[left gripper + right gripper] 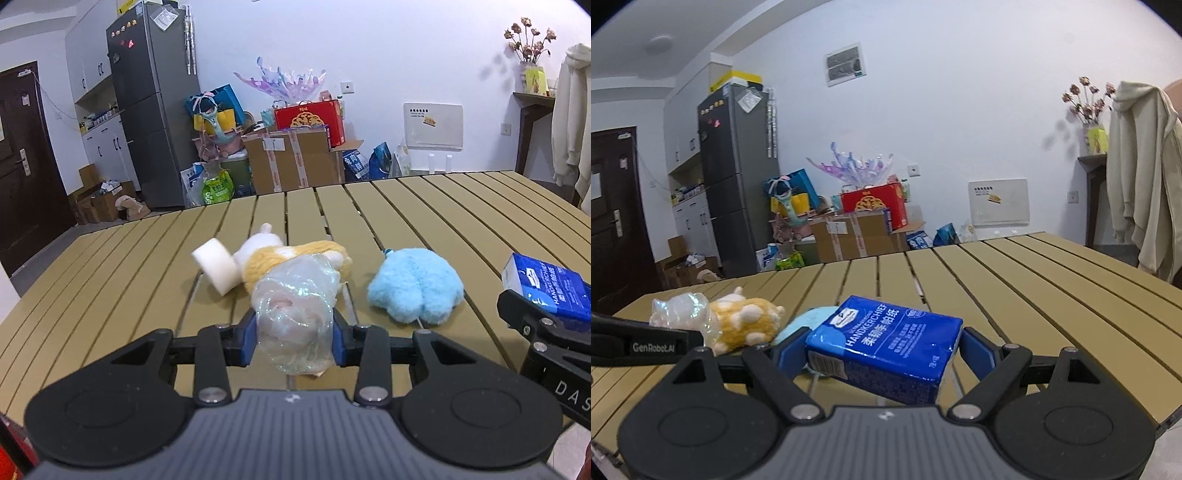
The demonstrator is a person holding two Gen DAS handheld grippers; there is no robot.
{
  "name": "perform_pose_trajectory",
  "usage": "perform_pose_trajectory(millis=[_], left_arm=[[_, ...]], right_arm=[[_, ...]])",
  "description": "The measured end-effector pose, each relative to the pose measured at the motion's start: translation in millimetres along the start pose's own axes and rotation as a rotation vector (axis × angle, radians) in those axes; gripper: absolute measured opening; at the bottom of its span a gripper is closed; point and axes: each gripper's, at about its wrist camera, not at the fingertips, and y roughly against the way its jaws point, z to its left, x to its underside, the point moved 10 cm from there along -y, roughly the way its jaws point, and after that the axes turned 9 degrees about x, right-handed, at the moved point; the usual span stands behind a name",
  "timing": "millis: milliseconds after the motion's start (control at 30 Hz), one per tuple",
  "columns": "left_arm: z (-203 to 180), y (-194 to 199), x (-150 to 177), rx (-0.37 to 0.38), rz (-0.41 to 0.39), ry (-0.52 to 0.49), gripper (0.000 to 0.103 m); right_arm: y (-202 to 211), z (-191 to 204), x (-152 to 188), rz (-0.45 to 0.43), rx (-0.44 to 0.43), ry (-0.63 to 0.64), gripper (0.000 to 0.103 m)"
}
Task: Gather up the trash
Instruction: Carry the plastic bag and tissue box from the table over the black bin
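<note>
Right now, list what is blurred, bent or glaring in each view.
Left wrist view: the white foam block and yellow plush toy are smeared by motion blur, the crumpled clear plastic glints, and the table slats bow from fisheye. Right wrist view: the blue tissue pack reads sharp, with dark vignette corners.

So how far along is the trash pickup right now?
Midway, by the look of it. No bin is in view, so nothing shows as binned. In hand: the left hand-held gripper is shut on a crumpled plastic wrap, the right one on a blue tissue pack. Left on the table: white foam piece, two plush toys.
</note>
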Motion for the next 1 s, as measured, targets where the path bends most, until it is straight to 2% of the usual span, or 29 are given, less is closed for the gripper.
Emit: perform_pose_trajectory(millis=[500, 767, 1000], left_arm=[[35.0, 89.8, 25.6, -0.017, -0.031, 0.045, 0.039], [43.2, 137.5, 52.1, -0.009, -0.042, 0.053, 0.039], [51.9, 167.3, 83.6, 0.007, -0.031, 0.069, 0.039]], right_arm=[[85.4, 26.6, -1.0, -0.050, -0.084, 0.121, 0.085], [140.7, 40.0, 22.0, -0.056, -0.114, 0.207, 0.086], [176.7, 46.2, 56.6, -0.009, -0.130, 0.253, 0.085]])
